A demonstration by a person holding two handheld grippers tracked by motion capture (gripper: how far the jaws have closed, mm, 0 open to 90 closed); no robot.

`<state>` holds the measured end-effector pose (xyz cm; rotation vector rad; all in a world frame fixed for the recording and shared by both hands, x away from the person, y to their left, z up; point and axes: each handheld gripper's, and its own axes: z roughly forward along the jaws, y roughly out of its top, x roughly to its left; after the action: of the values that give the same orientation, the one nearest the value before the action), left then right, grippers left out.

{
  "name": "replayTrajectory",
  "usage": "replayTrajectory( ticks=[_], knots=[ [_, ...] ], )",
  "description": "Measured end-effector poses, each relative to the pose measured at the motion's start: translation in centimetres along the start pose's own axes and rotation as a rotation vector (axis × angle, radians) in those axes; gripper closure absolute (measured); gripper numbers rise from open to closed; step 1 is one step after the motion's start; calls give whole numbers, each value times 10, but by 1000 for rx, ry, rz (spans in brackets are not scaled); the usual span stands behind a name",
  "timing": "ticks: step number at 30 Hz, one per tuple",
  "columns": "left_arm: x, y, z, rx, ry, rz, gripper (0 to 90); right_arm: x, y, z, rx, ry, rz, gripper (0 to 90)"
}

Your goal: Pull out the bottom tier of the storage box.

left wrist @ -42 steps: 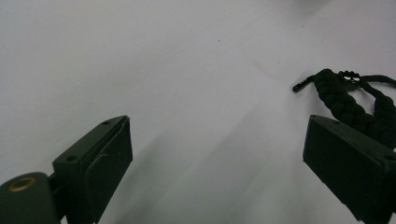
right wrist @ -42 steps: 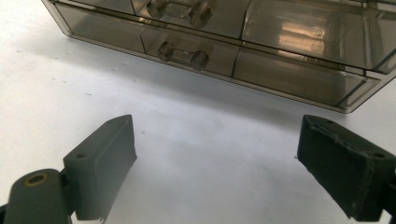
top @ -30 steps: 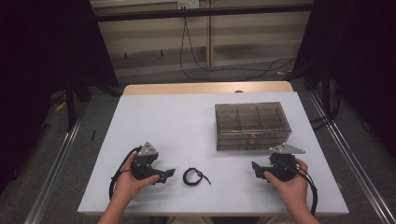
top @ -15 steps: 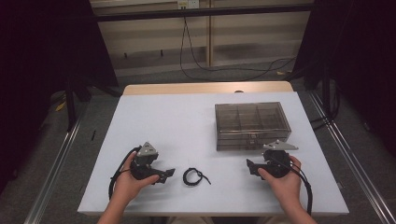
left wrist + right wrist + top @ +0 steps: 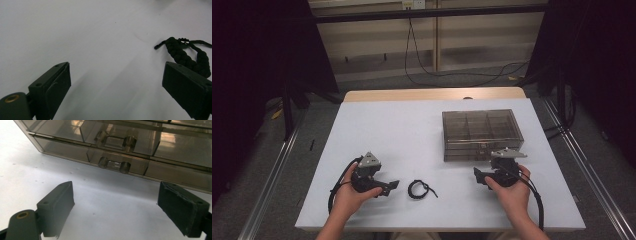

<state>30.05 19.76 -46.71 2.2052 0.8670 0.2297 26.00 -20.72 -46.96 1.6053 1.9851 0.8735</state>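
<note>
A black braided cord loop (image 5: 419, 189) lies on the white table (image 5: 412, 130) near its front edge. My left gripper (image 5: 388, 186) rests just left of the cord, open and pointing toward it. In the left gripper view the cord (image 5: 187, 53) lies ahead, by the right jaw, with bare table in the gap. A smoky clear compartment box (image 5: 482, 131) sits closed at the right. My right gripper (image 5: 492, 171) stands open just in front of it. In the right gripper view the box's latch (image 5: 114, 165) is straight ahead between the jaws, which touch nothing.
The table's front edge runs close under both hands. A wooden strip (image 5: 432, 94) lines the far edge. Metal rails (image 5: 277, 170) flank the table on the floor, and cables (image 5: 452, 70) lie behind it.
My right gripper has shifted left and a little toward the box front. The left gripper and the cord have stayed put.
</note>
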Motion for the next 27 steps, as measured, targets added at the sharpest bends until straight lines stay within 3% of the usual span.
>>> replayTrajectory(
  ticks=[14,27],
  knots=[
    [2,0,-1,1,6,0,83,2,8,9,28,-23,32,168],
    [2,0,-1,5,7,8,84,-1,12,15,38,-44,75,270]
  ],
)
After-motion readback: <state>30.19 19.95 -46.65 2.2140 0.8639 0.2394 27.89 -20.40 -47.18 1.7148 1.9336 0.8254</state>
